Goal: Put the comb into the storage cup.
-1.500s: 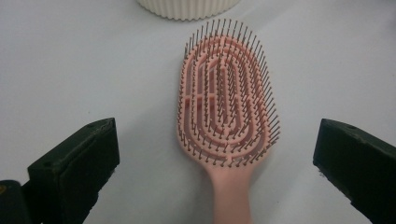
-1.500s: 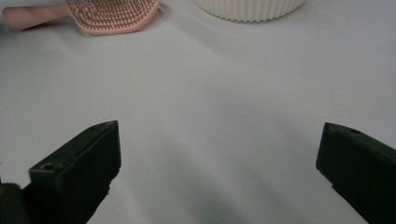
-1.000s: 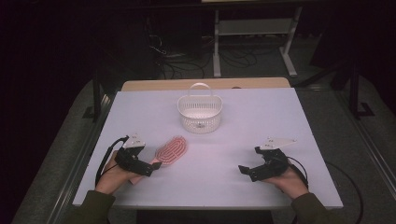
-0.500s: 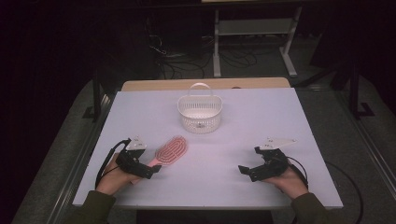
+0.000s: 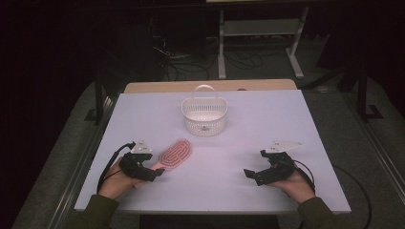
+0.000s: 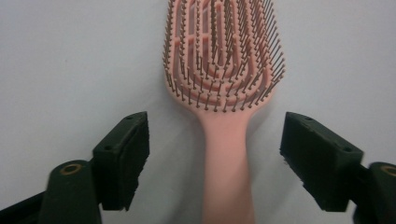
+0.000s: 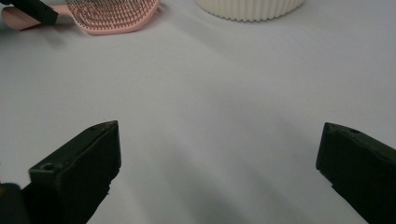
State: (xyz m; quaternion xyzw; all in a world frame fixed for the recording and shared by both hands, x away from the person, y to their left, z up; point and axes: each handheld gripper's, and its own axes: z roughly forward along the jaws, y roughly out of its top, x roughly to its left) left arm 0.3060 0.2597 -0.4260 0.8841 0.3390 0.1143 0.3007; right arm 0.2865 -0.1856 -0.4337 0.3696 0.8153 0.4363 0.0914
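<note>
Left gripper: I have the left gripper low at the near left of the counter, held in the person's left hand. Seen along the gripper itself, its jaws stand one on each side of the brush handle.

Left jaws: apart. They have just been closing in, with the handle between them, but I see bare counter on both sides of the handle, so the pads do not press on it.

Hairbrush: the pink hairbrush lies flat on the counter, bristles up. Its head points away from my left gripper, toward the middle of the counter, and its handle runs back between the jaws. In the left gripper view the brush sits about midway in the gap.

Right gripper: I hold the right gripper at the near right of the counter, in the person's right hand, well apart from the brush.

Right jaws: wide apart, with bare counter between them.

Basket: a white basket with a hoop handle stands upright toward the far middle of the counter, beyond the brush head and apart from it.
</note>
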